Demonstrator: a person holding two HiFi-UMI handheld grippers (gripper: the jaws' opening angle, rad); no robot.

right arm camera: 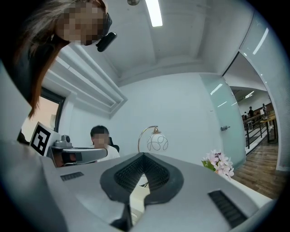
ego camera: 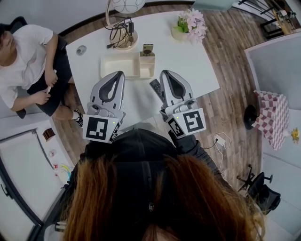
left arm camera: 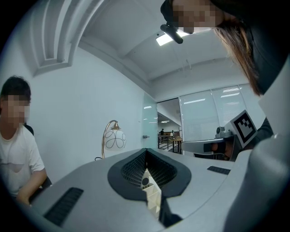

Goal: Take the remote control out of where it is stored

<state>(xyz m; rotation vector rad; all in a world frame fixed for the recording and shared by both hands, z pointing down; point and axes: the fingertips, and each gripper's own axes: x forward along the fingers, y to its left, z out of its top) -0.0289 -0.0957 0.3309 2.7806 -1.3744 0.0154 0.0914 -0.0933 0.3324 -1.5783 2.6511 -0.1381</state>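
Observation:
A cream desk organiser (ego camera: 117, 66) lies on the white table (ego camera: 193, 61). In its right-hand compartment a slim remote control (ego camera: 147, 48) stands upright; it also shows through the jaw gap in the left gripper view, as the remote (left arm camera: 145, 182). A second, dark remote (ego camera: 155, 86) lies flat on the table beside my right gripper's left finger. My left gripper (ego camera: 121, 73) is held level just short of the organiser, its tips together and empty. My right gripper (ego camera: 164, 72) hovers to the right of it, shut on nothing. Both tips meet in the gripper views: left gripper (left arm camera: 146, 150), right gripper (right arm camera: 143, 155).
A globe lamp (ego camera: 123, 6) with cables (ego camera: 120, 34) stands at the table's far edge. Pink flowers (ego camera: 191, 22) sit at the far right corner. A person (ego camera: 26, 56) sits at the table's left end. A small round disc (ego camera: 81, 49) lies near them.

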